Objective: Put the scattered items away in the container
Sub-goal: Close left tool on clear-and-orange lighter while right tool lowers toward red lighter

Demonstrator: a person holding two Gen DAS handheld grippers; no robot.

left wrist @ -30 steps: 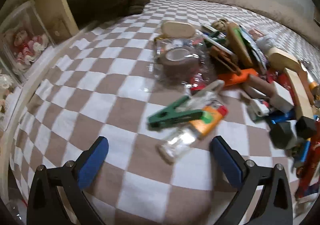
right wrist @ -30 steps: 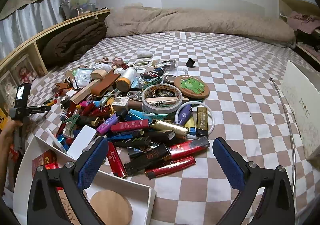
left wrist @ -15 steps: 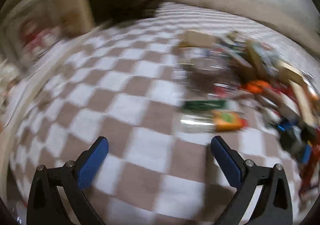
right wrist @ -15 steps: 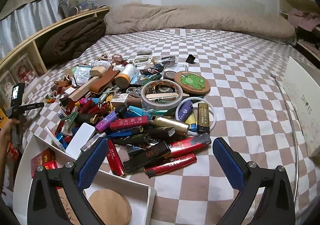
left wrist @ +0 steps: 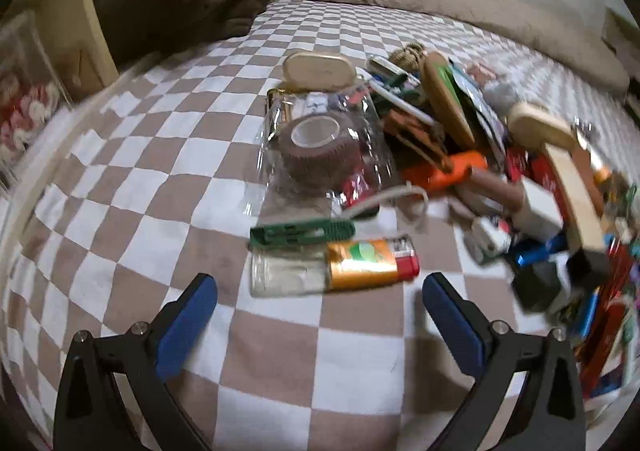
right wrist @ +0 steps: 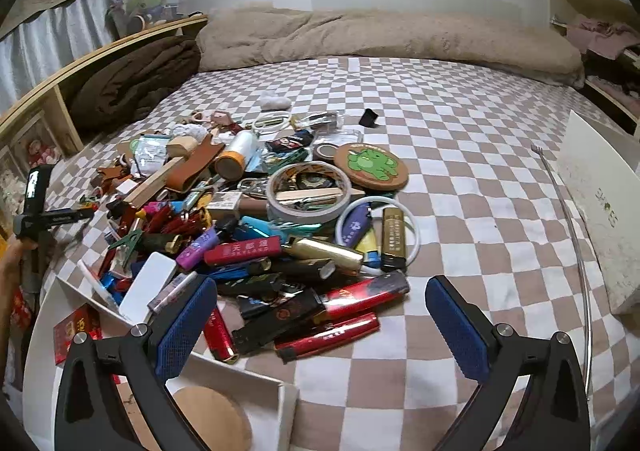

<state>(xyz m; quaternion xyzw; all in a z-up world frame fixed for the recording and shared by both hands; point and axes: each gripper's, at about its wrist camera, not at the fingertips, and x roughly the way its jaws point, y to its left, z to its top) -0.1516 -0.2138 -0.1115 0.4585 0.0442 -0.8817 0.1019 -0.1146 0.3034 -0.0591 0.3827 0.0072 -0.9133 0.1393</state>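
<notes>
Two hand-held grippers, both spread wide, neither pinching anything. Left hand-held gripper [left wrist: 320,291] hovers low over the checkered bed [left wrist: 132,187]; centre of its frame, just ahead of the fingertips, lies an orange lighter [left wrist: 332,269] with clear body, a green clip [left wrist: 302,231] touching its far side. Bulk of the clutter pile [left wrist: 500,179] sits at right of that frame.

Right hand-held gripper [right wrist: 320,311] hangs above the near edge of the same pile; red lighters [right wrist: 326,335] lie between its fingers. White box [right wrist: 236,383], the likely container, lower left of the right frame, holds a round wooden disc [right wrist: 216,423] and red packets [right wrist: 76,331].

Step in hand, by my reading: left approach to the lighter, pick not yet made. Next move calls for lowering, straddling the lighter across its narrow width, closing without catching the clip, then carrying to the box.
</notes>
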